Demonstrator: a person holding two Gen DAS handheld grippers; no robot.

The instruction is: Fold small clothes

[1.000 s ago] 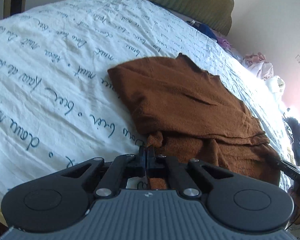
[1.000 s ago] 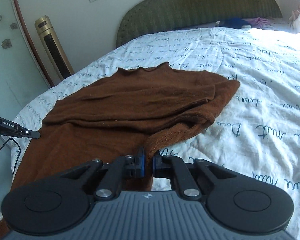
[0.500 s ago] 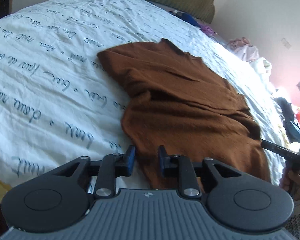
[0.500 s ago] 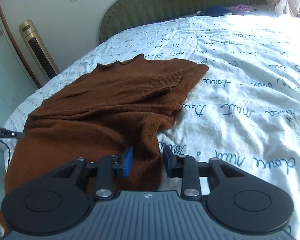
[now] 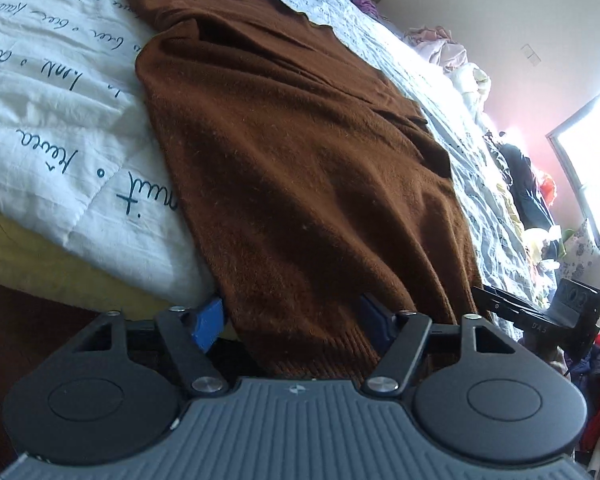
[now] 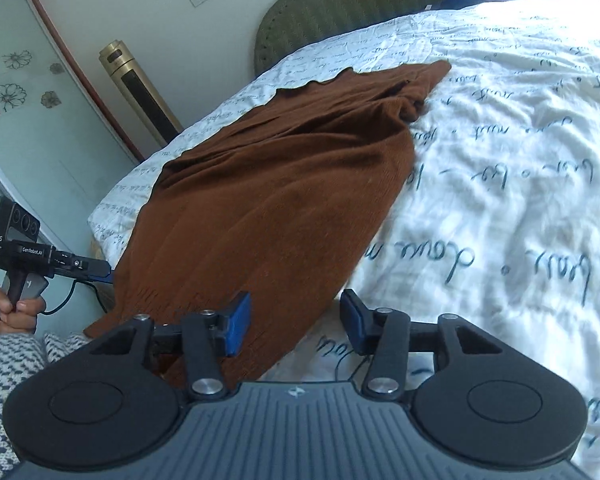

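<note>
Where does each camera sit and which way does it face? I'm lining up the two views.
Left wrist: on the left gripper, jaws opening around the brown sweater's hem, facing up the bed; the right gripper shows.
Right wrist: on the right gripper, jaws closing at the hem's corner, facing the headboard; the left gripper and hand show.
Shared: sweater, bed.

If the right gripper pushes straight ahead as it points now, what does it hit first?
Probably the brown sweater: its hem corner already lies between the closing right gripper jaws, untouched, with the quilt beneath.
</note>
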